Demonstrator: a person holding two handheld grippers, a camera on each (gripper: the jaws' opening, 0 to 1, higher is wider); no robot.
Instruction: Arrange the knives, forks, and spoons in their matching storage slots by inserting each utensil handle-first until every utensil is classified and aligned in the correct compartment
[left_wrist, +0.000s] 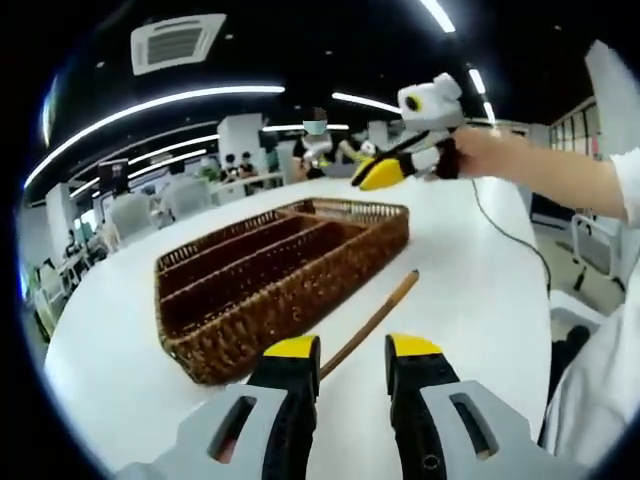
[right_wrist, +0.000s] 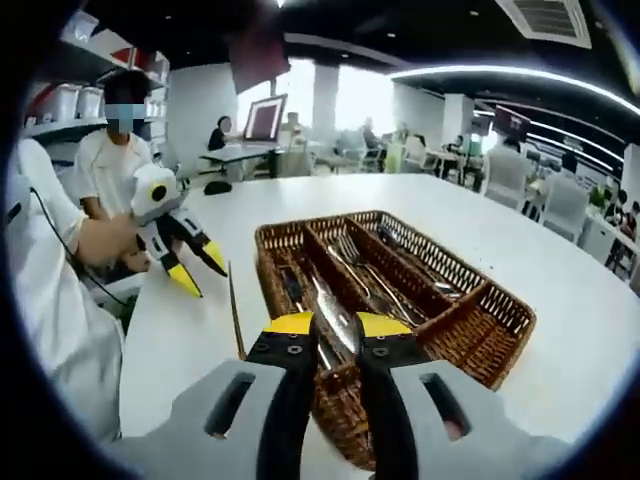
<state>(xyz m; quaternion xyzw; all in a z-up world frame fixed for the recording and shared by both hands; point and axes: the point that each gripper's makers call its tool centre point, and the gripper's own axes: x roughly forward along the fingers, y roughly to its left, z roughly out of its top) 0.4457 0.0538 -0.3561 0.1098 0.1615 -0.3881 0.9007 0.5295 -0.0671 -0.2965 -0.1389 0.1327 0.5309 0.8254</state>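
At the bottom of the left gripper view, the left gripper (left_wrist: 353, 362) rises with its yellow-tipped black jaws apart and nothing between them. Just beyond them a thin brown stick (left_wrist: 372, 323) lies diagonally on the smooth white table (left_wrist: 470, 300), beside the woven wicker tray (left_wrist: 283, 283), a rectangular basket with long slots, at frame centre. At upper right the right gripper (left_wrist: 385, 170) hovers above the table.

In the right gripper view, the right gripper's jaws at bottom centre are clamped on a shiny metal utensil (right_wrist: 335, 322), which kind I cannot tell, over the tray's near end. Forks (right_wrist: 362, 275) lie in the middle slot; other metal pieces lie in the side slots. A person (right_wrist: 112, 150) sits at far left.
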